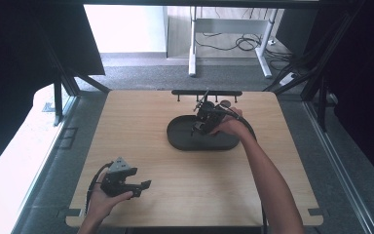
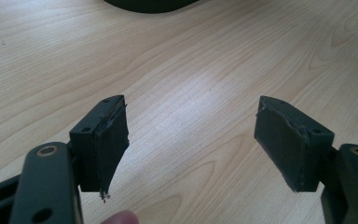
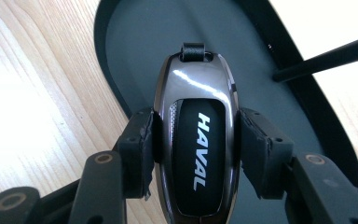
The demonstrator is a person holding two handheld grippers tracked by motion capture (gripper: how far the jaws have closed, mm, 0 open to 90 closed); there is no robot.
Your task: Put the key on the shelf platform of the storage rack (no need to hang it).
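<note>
A glossy dark car key fob (image 3: 197, 140) with white HAVAL lettering is clamped between the pads of my right gripper (image 3: 196, 145). It hangs over the dark oval tray (image 3: 135, 42). In the high view the right gripper (image 1: 200, 125) is over the tray (image 1: 180, 142) at the middle of the table. My left gripper (image 1: 143, 187) rests near the front left edge, and in its own view the left gripper (image 2: 192, 140) stands open over bare wood with nothing between its jaws.
A black rail (image 1: 206, 92) with small pegs stands at the table's far edge, behind the tray. A thin black rod (image 3: 326, 58) crosses over the tray's rim in the right gripper view. Bare wooden tabletop (image 1: 190, 180) stretches between the tray and the front edge.
</note>
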